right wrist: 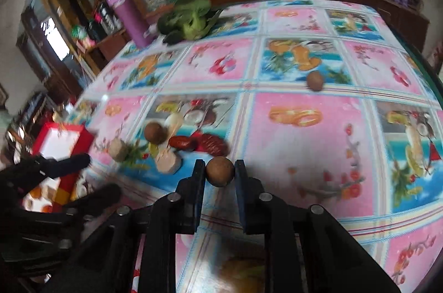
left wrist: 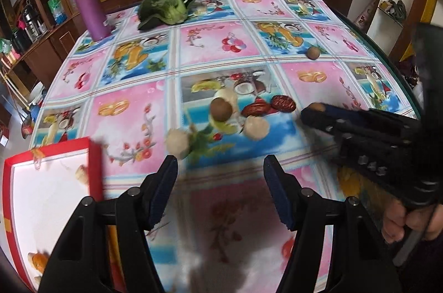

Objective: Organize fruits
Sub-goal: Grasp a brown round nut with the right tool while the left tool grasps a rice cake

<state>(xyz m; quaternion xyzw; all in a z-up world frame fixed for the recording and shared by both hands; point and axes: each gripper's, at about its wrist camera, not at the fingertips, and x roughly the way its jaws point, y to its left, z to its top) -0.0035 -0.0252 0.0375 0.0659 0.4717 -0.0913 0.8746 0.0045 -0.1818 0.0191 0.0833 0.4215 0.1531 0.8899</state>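
The right gripper (right wrist: 220,171) has its jaws clamped on a small round brown fruit (right wrist: 219,171), just above the desk (right wrist: 304,154) near its front edge. The left gripper (left wrist: 220,171) hangs empty with jaws apart, beside a red tray with a white inside (left wrist: 49,193) at the front left corner.

One round brown fruit (right wrist: 219,171) is held between jaws. Two red dates (left wrist: 267,106), pale fruits (left wrist: 257,127) and another brown fruit (left wrist: 221,109) lie mid-tabletop.
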